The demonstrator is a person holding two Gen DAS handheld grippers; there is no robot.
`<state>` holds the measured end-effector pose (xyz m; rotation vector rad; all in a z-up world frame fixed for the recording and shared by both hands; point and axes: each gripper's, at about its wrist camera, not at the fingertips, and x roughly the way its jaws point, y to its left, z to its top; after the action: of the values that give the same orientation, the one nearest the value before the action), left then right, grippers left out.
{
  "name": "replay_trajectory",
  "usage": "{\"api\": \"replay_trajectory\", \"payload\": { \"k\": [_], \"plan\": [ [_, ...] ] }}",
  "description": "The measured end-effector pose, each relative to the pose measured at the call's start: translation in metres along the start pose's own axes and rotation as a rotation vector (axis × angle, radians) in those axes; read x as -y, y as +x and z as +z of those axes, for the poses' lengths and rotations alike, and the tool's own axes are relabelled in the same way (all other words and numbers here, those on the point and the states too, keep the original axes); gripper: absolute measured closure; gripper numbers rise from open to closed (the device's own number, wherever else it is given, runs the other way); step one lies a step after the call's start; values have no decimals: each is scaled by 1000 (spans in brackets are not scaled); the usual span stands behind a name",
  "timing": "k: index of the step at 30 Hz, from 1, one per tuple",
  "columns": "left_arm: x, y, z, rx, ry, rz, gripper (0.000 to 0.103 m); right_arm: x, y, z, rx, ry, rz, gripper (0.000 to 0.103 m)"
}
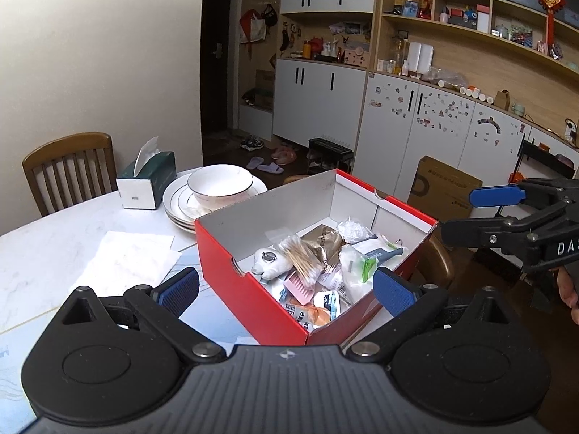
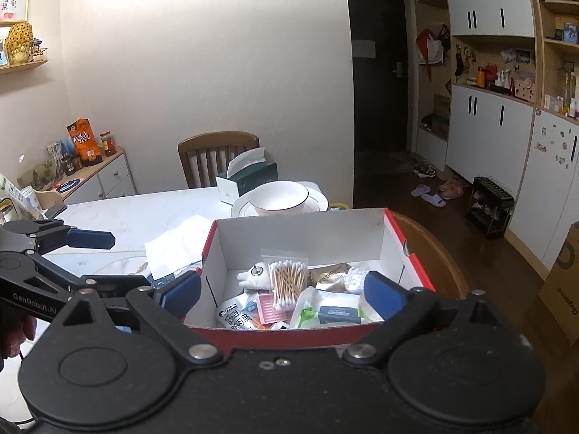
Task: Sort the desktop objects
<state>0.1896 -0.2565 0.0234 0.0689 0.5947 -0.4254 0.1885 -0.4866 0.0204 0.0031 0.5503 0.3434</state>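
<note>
A red shoebox (image 1: 220, 253) with a white inside stands open on the marble table (image 1: 47, 238). It holds a bag of cotton swabs (image 1: 300, 256), a small white toy (image 1: 267, 262), a pink comb (image 1: 300, 285), a gold packet (image 1: 324, 238) and several wrapped sachets. My left gripper (image 1: 286, 291) hovers open just before the box's near corner, its blue pads bare. My right gripper (image 2: 283, 294) is open too, in front of the shoebox (image 2: 300, 231) and its swabs (image 2: 287, 282), holding nothing. In the left wrist view the right gripper (image 1: 457, 214) shows beside the box.
Behind the box, a white bowl (image 1: 220, 184) sits on stacked plates beside a green tissue box (image 1: 152, 181). White paper sheets (image 1: 126, 260) lie left of the box. A wooden chair (image 1: 68, 170) stands at the table's far side, and a cardboard carton (image 1: 445, 188) on the floor.
</note>
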Motion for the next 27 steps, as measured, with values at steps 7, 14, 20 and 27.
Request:
{"api": "replay_trajectory", "payload": {
  "k": [7,14,20,27],
  "plan": [
    [3,-4,-1,-6,6,15,0,-8,-4,-5,10,-16,-31,2],
    [1,-4,-1,-25,-15,13,0,-8,-5,-7,13,0,-47,1],
    [2,-4,-2,-26,-8,11,0,-10,-5,-9,12,5,-59,1],
    [2,-4,-3,-23,0,10,0,-12,-4,-13,0,8,-62,1]
  ]
}}
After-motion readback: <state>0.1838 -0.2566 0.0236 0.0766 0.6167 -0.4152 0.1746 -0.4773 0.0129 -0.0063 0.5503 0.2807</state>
